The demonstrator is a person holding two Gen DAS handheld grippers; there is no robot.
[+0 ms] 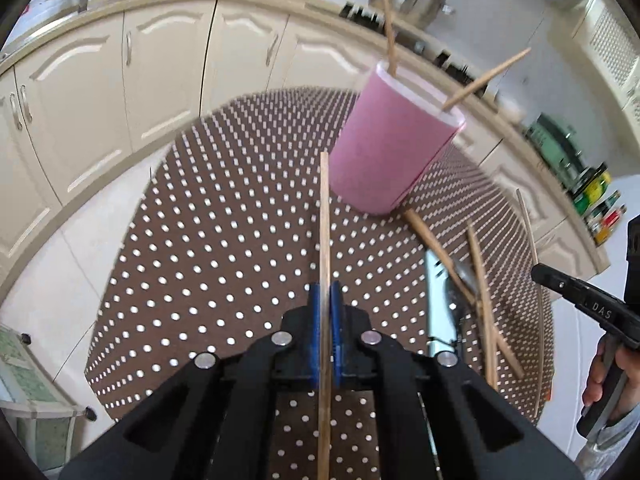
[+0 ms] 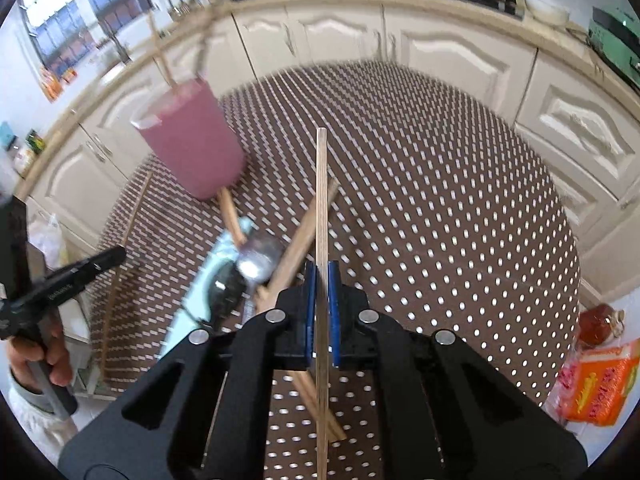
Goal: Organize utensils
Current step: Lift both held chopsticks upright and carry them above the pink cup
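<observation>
Round brown dotted tabletop [image 1: 224,240], cream kitchen cabinets [image 1: 160,80] behind, pink cup [image 1: 394,144], left tongs [image 1: 325,300] clamped on a chopstick [image 1: 325,220], right tongs [image 2: 322,280] clamped on another chopstick [image 2: 321,200]

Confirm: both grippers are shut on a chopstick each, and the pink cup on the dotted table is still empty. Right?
Not quite. The pink cup is not empty: the left wrist view shows two chopsticks standing in it. The rest holds: the left gripper is shut on a chopstick, the right gripper on another chopstick, and the cup stands on the dotted table.
</observation>
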